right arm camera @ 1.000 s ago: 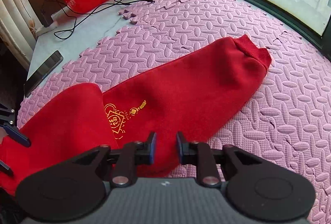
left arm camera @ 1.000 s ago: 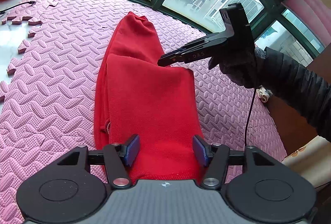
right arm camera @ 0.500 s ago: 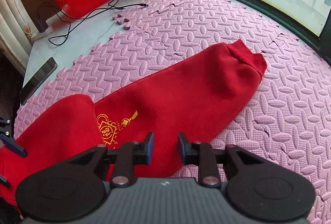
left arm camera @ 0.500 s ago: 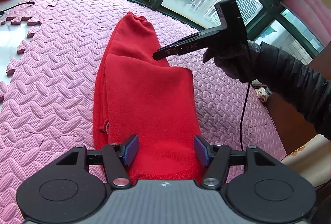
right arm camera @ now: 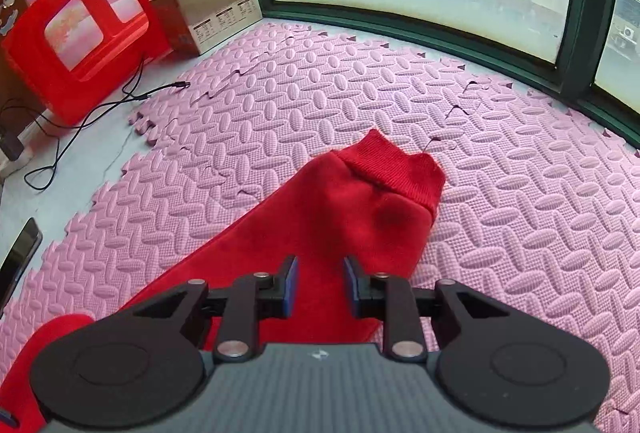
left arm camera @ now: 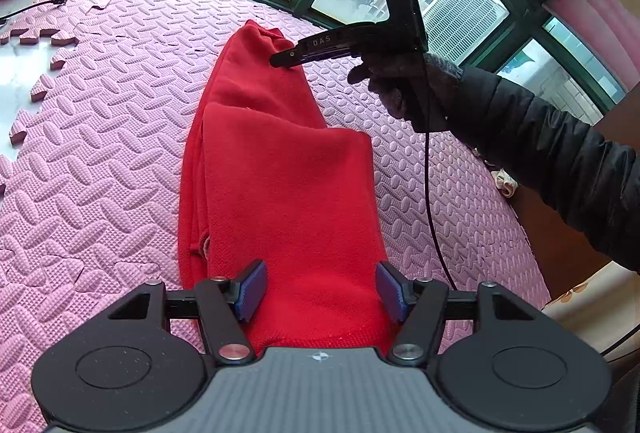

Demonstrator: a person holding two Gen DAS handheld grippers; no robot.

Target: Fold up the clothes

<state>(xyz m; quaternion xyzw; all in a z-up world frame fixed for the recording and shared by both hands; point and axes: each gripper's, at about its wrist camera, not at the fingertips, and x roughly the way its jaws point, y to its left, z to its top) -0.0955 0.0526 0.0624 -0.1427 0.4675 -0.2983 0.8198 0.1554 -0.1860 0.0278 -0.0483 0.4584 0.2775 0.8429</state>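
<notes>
- Red fleece, soft and thick: in the left wrist view the red garment (left arm camera: 280,173) lies lengthwise on the pink foam mat (left arm camera: 100,173), part-folded, with one layer doubled over the body and a ribbed cuff (left arm camera: 260,33) at the far end.
- Same view: the left gripper (left arm camera: 318,291) hangs over the near hem with its jaws standing wide; the blue pads sit either side of the cloth without pressing on it, so it holds nothing.
- Same view: the right gripper (left arm camera: 280,59), carried by a gloved hand (left arm camera: 400,85), hovers over the far sleeve near the cuff; from here I cannot tell how far apart its jaws are.
- Right wrist view: the garment (right arm camera: 340,225) runs away from the camera to the cuff (right arm camera: 396,169), flat on the mat (right arm camera: 520,233). The right gripper's (right arm camera: 320,287) jaws stand at a narrow gap over the sleeve, with only air between the pads.
- Handling, as I judge it: the cloth is light, limp and not slippery, and will drape and sag when lifted. The ribbed cuff is the firmest edge, so a pinch there should carry the sleeve over; too shallow a pinch may catch only the top layer.
- Containers: a cardboard box (right arm camera: 208,9) stands open by the window; its contents are hidden. A red plastic stool (right arm camera: 80,21) lies tipped beside it, holding nothing.
</notes>
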